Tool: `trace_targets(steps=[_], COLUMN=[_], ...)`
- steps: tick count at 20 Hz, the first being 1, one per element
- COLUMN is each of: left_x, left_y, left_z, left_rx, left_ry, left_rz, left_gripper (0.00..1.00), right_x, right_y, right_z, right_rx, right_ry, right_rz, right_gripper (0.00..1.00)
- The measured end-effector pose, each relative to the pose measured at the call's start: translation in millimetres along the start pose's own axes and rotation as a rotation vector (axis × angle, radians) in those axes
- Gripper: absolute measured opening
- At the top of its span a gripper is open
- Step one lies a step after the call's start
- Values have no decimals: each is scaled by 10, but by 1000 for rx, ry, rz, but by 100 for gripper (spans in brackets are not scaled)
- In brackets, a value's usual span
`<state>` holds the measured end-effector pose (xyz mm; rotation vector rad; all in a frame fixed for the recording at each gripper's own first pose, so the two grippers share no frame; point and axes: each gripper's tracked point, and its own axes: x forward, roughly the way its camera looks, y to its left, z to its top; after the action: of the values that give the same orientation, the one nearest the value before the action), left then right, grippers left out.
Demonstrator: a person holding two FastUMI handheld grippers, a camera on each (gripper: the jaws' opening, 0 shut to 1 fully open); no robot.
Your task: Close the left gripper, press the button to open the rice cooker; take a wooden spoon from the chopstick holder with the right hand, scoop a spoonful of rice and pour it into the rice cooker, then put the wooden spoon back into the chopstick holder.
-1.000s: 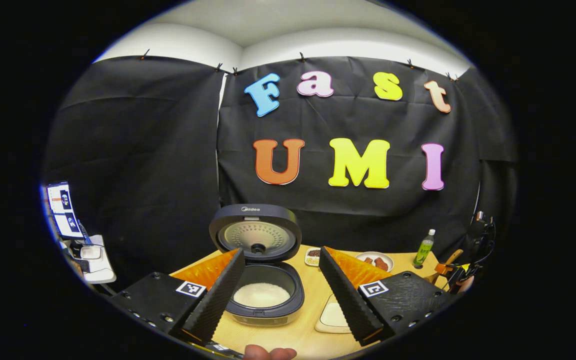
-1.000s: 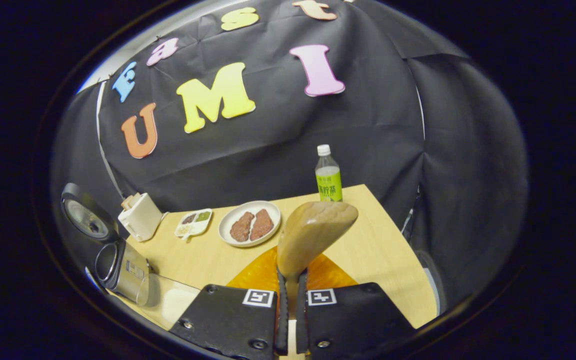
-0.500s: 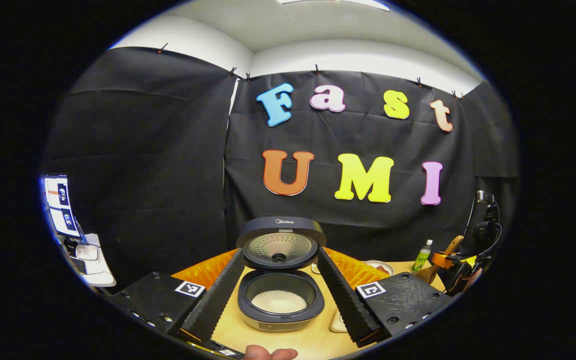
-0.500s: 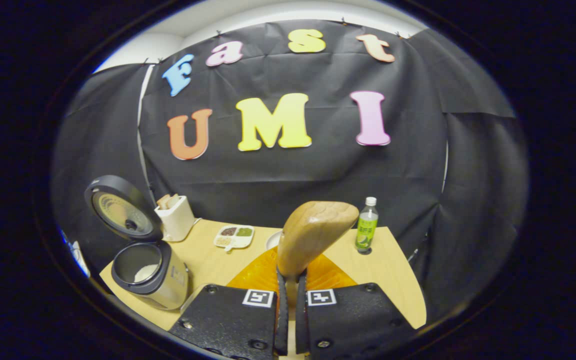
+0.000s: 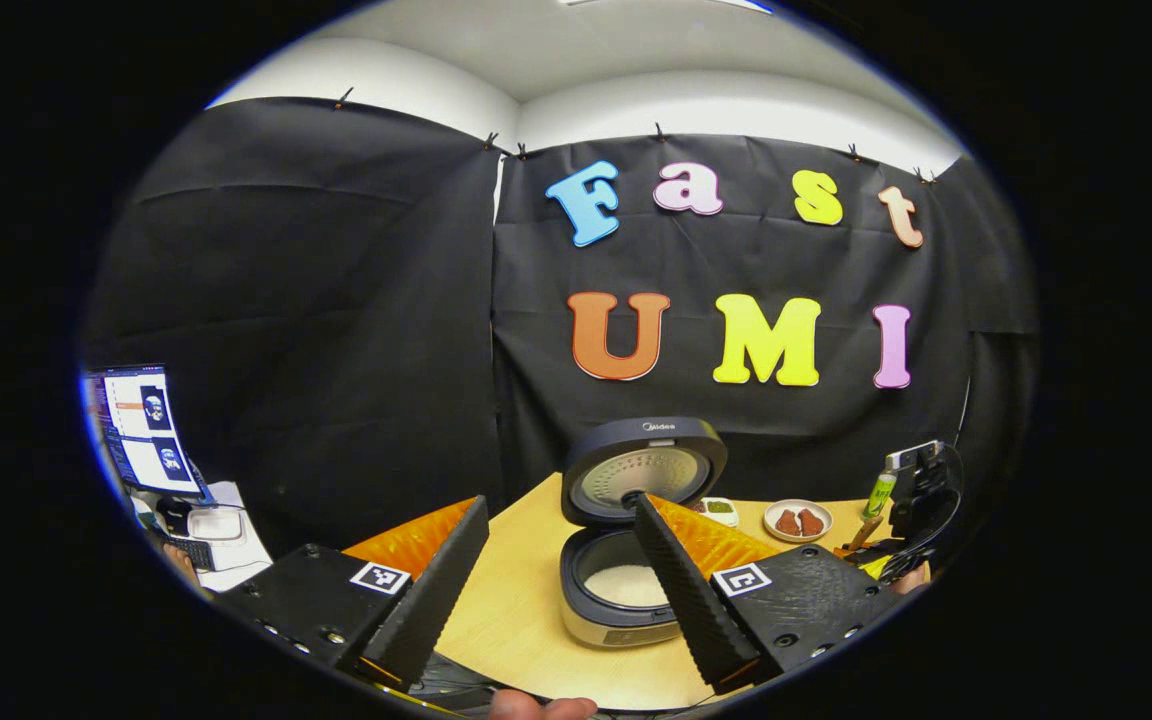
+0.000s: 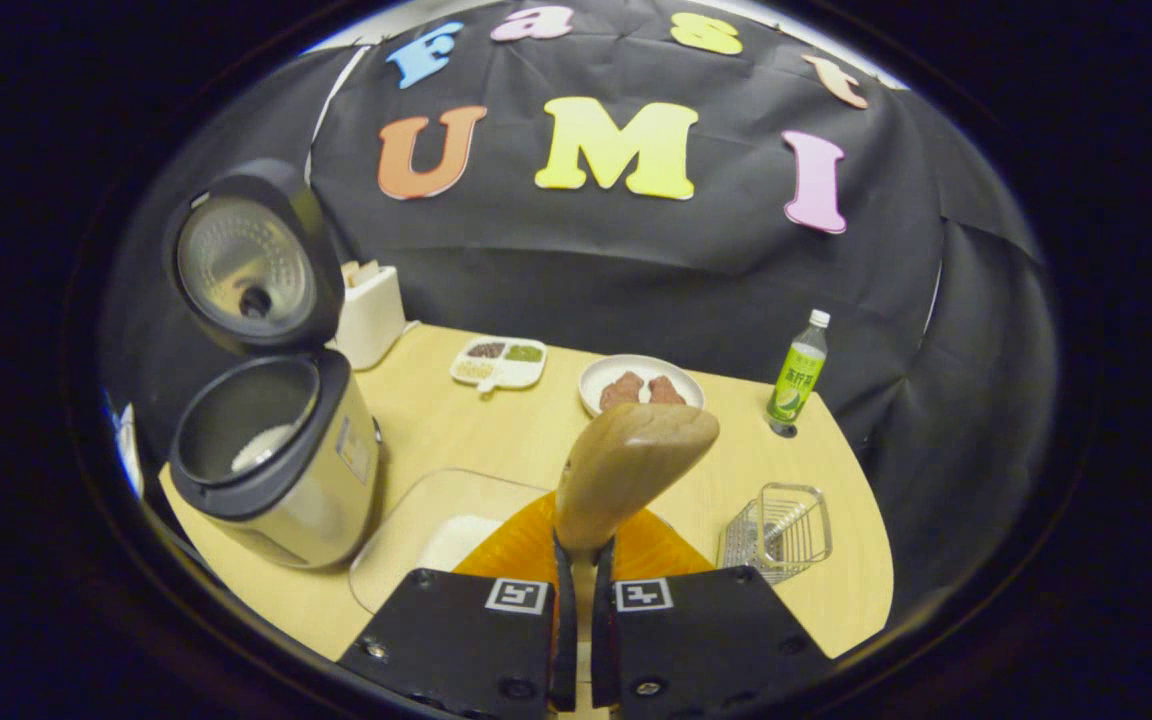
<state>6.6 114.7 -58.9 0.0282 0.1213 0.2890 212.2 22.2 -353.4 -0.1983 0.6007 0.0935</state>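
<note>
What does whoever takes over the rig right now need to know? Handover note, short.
Left gripper: open, holding nothing, facing the rice cooker.
Right gripper: shut on the wooden spoon, bowl up, above the table.
Rice cooker: lid open, rice in the pot.
Clear dish of rice sits beside the cooker; wire chopstick holder to the spoon's right.
Done: lid opened, spoon taken.
Left: whether the scoop is done cannot be told; return spoon to holder.
</note>
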Motion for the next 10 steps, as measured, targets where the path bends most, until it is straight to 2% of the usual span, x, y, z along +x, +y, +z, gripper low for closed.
trace_targets(steps=[2,6,10], left_x=[-15,-38,-73], left_y=[22,53,39], left_z=[-39,-98,-102], left_rx=[6,6,-18], left_ry=[11,25,40], left_rz=[14,41,58], left_gripper=[95,95,95], right_x=[101,198,180], right_y=[76,343,673], right_z=[-86,-238,-252], right_rx=[-26,-17,98], right_ry=[14,50,89], right_rz=[-6,42,143], right_gripper=[11,11,11])
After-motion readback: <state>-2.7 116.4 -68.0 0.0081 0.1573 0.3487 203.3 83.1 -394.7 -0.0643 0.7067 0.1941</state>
